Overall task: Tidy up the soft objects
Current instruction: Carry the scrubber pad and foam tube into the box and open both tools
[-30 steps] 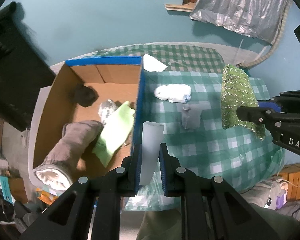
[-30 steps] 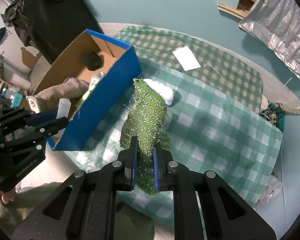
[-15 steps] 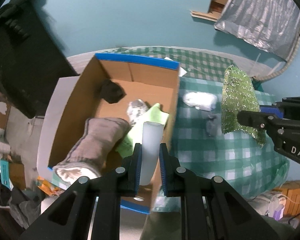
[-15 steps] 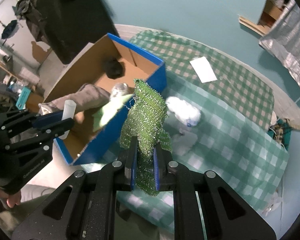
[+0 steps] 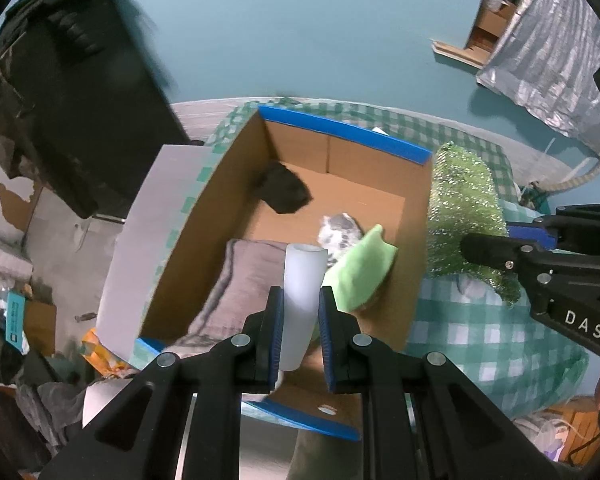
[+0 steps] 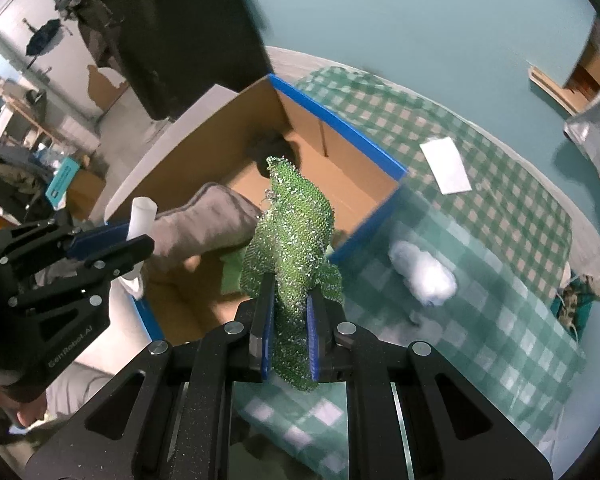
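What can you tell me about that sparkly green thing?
The green mesh is a limp, glittery netted piece, crumpled and floppy, like a tinsel scrubber cloth. It stands up from the right tongs, which are shut on its lower part, its bottom edge hanging below the pads. It is held in the air by the box rim, touching only the tongs.

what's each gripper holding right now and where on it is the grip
Left gripper clamps a white foam tube around its lower half. Right gripper pinches a sparkly green mesh scrubber near its bottom edge.
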